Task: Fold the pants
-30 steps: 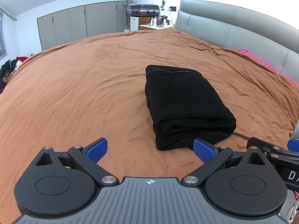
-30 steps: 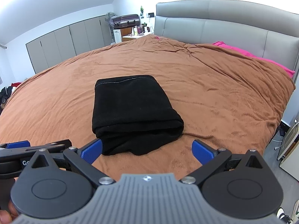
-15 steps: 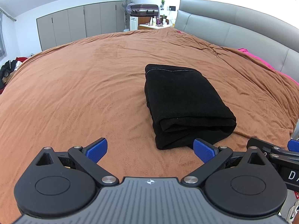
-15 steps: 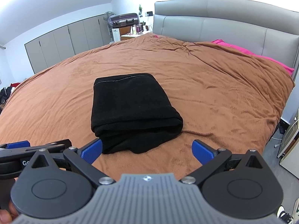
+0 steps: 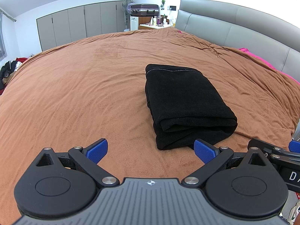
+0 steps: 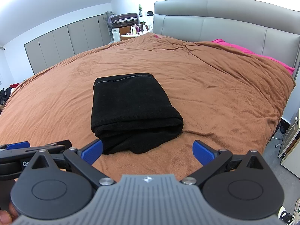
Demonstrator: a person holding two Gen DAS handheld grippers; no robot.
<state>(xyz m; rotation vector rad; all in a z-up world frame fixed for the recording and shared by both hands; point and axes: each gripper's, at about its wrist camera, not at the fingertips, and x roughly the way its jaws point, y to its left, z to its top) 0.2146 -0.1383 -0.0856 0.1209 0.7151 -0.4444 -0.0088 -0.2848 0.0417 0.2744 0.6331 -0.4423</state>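
Note:
The black pants [image 5: 185,103] lie folded into a compact thick rectangle on the brown bedspread [image 5: 75,93], with the rolled fold edge toward me. They also show in the right wrist view [image 6: 131,110]. My left gripper [image 5: 151,151] is open and empty, held just short of the bundle's near left corner. My right gripper [image 6: 148,151] is open and empty, just short of the bundle's near right side. Part of the right gripper [image 5: 277,151] shows at the right edge of the left wrist view, and part of the left gripper [image 6: 28,150] at the left edge of the right wrist view.
A grey padded headboard [image 6: 215,28] runs along the right side. A pink sheet [image 6: 253,52] peeks out beneath it. A nightstand with bottles [image 5: 155,23], a suitcase [image 5: 144,9] and a fan stand at the far end. Grey wardrobes [image 5: 78,26] line the back wall.
Both grippers have stayed open and almost still. The right wrist view has drifted slightly, so the pants sit a little lower and closer in it.

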